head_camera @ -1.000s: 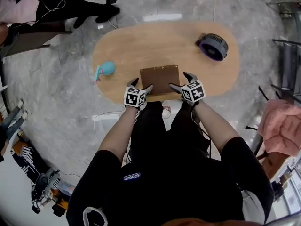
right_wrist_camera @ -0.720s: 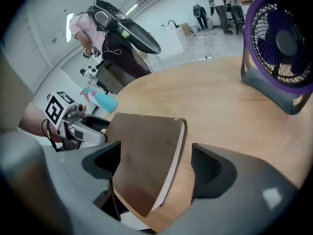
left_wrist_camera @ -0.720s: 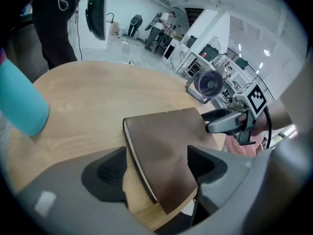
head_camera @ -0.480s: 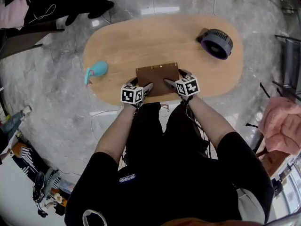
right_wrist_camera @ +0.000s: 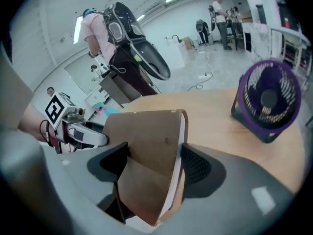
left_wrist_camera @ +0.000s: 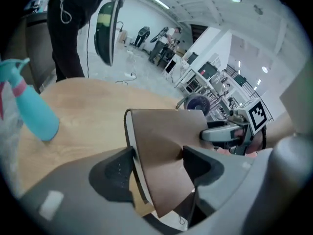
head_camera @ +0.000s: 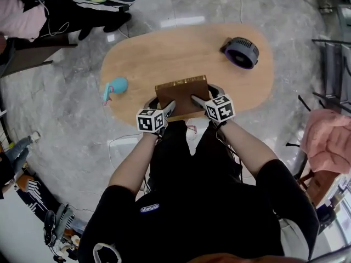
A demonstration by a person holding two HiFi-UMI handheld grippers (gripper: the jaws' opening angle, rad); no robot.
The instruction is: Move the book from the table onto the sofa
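A brown hardcover book (head_camera: 182, 93) is held over the near edge of the oval wooden table (head_camera: 164, 53), its near edge raised. My left gripper (head_camera: 162, 107) is shut on the book's near left corner. In the left gripper view the book (left_wrist_camera: 164, 141) stands on edge between the pads of that gripper (left_wrist_camera: 157, 156). My right gripper (head_camera: 204, 99) grips the near right corner. Its jaws have just been closing, and in the right gripper view the book (right_wrist_camera: 144, 141) is pinched in the gripper (right_wrist_camera: 152, 159) between cover and page edge.
A purple desk fan (head_camera: 241, 52) sits at the table's far right and shows as the fan (right_wrist_camera: 268, 101) past the book. A teal spray bottle (head_camera: 114, 86) lies at the table's left edge. A person in black (head_camera: 82, 10) stands beyond it. Pink cloth (head_camera: 326, 144) hangs at the right.
Both grippers stood open beside the book's near corners, then closed on it. The book has since come up off the table and tilted.
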